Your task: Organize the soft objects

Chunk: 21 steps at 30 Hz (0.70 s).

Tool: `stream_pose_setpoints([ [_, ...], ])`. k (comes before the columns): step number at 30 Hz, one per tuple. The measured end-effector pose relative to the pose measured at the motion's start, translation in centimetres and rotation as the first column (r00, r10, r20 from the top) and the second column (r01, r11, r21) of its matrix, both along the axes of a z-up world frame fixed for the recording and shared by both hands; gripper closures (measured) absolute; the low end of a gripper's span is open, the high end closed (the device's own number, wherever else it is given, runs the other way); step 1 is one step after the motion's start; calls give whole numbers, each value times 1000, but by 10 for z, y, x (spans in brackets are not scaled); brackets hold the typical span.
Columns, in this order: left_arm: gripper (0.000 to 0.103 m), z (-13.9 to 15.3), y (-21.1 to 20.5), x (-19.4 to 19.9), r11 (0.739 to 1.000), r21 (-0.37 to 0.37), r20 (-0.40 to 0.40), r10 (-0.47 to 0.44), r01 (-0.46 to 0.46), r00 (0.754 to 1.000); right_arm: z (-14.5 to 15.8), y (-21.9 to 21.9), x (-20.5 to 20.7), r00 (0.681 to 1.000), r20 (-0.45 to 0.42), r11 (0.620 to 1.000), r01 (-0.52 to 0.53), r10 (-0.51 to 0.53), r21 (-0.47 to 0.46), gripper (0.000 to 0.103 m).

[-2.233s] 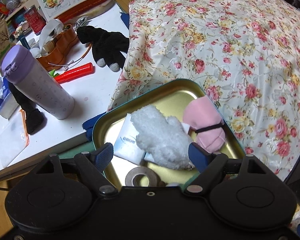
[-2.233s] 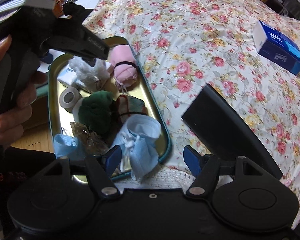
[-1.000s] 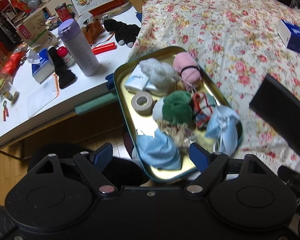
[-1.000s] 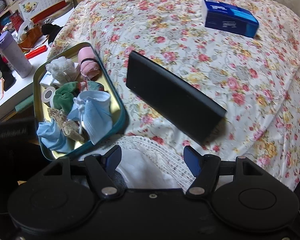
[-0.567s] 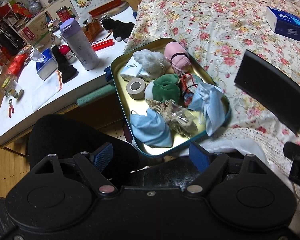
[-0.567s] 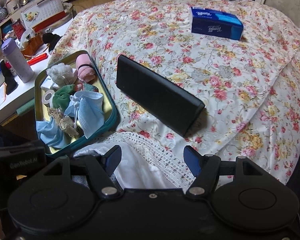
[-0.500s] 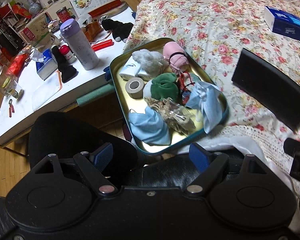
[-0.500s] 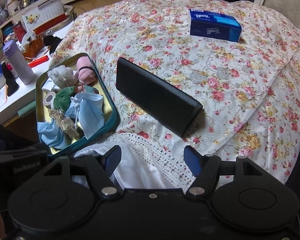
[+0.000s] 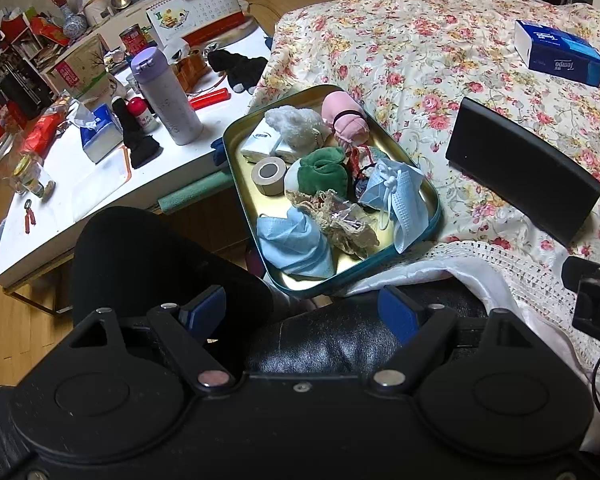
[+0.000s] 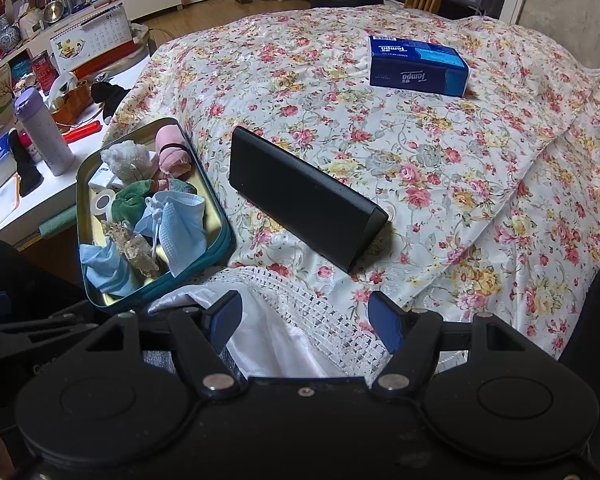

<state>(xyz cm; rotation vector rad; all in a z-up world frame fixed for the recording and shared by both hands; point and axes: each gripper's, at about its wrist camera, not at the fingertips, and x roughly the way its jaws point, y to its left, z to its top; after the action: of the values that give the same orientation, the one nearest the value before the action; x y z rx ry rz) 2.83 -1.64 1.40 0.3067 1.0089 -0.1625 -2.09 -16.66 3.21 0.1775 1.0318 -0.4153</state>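
Observation:
A teal-rimmed gold tin tray (image 9: 236,184) (image 10: 216,216) sits at the bed's edge. It holds a white fluffy cloth (image 9: 296,122), a pink rolled cloth (image 9: 344,120), a green cloth (image 9: 324,172), two blue face masks (image 9: 292,244) (image 10: 176,220), a lace scrap (image 9: 340,220), a tape roll (image 9: 268,174) and tissue packs (image 9: 260,144). My left gripper (image 9: 302,312) is open and empty, well back from the tray. My right gripper (image 10: 304,316) is open and empty above the lace bed edge.
A black case (image 9: 520,168) (image 10: 304,196) lies on the floral bedspread (image 10: 380,120). A blue tissue box (image 10: 418,66) lies farther back. The white desk (image 9: 80,184) at left carries a purple bottle (image 9: 168,96), black gloves (image 9: 236,68) and a calendar (image 9: 196,16).
Both grippers have pulled back and up from the tray, so it looks smaller. Both stay open and empty. The tray's contents have not moved.

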Motion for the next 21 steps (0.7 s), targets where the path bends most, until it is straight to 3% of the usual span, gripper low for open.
stream_pose_setpoints([
  [21, 22, 1, 11, -8, 999, -45, -1, 13, -13, 1000, 4, 9, -4, 1000, -4, 999, -21, 21, -43, 35],
])
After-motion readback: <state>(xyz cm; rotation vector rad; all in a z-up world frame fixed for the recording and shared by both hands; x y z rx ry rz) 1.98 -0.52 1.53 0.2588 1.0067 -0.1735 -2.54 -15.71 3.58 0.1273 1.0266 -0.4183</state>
